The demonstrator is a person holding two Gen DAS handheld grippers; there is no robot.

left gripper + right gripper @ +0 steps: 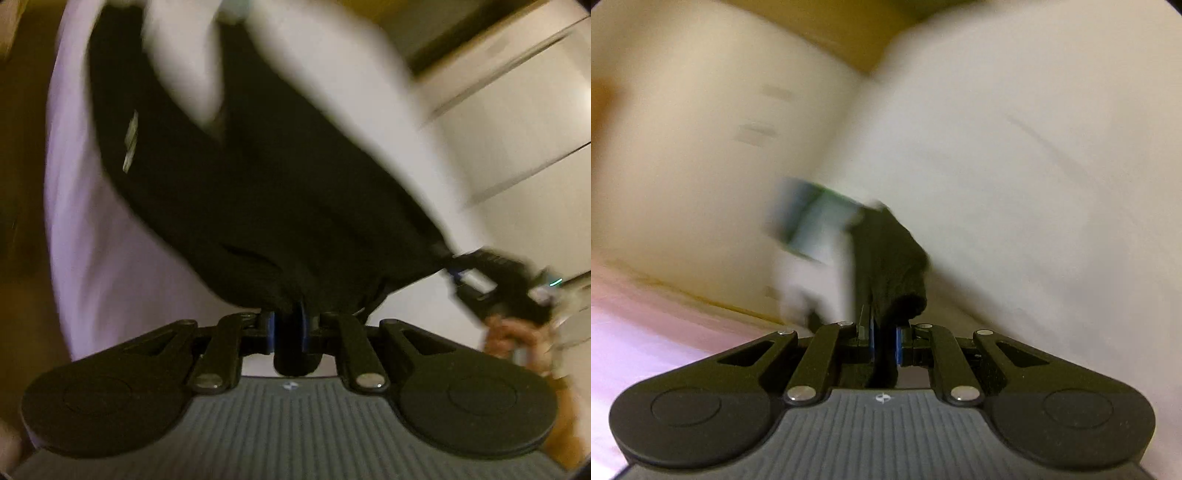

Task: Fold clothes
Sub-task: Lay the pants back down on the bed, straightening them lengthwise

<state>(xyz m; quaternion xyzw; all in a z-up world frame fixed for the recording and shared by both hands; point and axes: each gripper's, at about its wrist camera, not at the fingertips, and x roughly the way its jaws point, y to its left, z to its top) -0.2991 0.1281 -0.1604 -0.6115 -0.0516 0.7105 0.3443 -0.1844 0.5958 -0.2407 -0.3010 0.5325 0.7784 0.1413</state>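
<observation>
The left gripper [290,325] is clamped shut on a bunched edge of a black garment [258,177], which spreads up and away from its fingers as a broad dark sheet. The cloth's far lower corner runs off to the right, where the right gripper [476,275] pinches it, a hand [517,338] wrapped around that tool's handle. The right wrist view confirms this: the jaws there are closed on a wad of the same black fabric, which bulges out just beyond the tips.

So the garment hangs between the two tools, its held edge stretched roughly left to right from one grip to the other, the body of the cloth falling away from both. Beneath it lies a pale lilac sheet [110,280] — probably a bed or covered table, though the blur makes that hard to settle.

Neither gripper is nearer the cloth than the other; both already have it. What the next move likely turns on is that taut edge: keeping both ends level as the fabric is laid down or doubled over, so the fold lands straight rather than skewed.
</observation>
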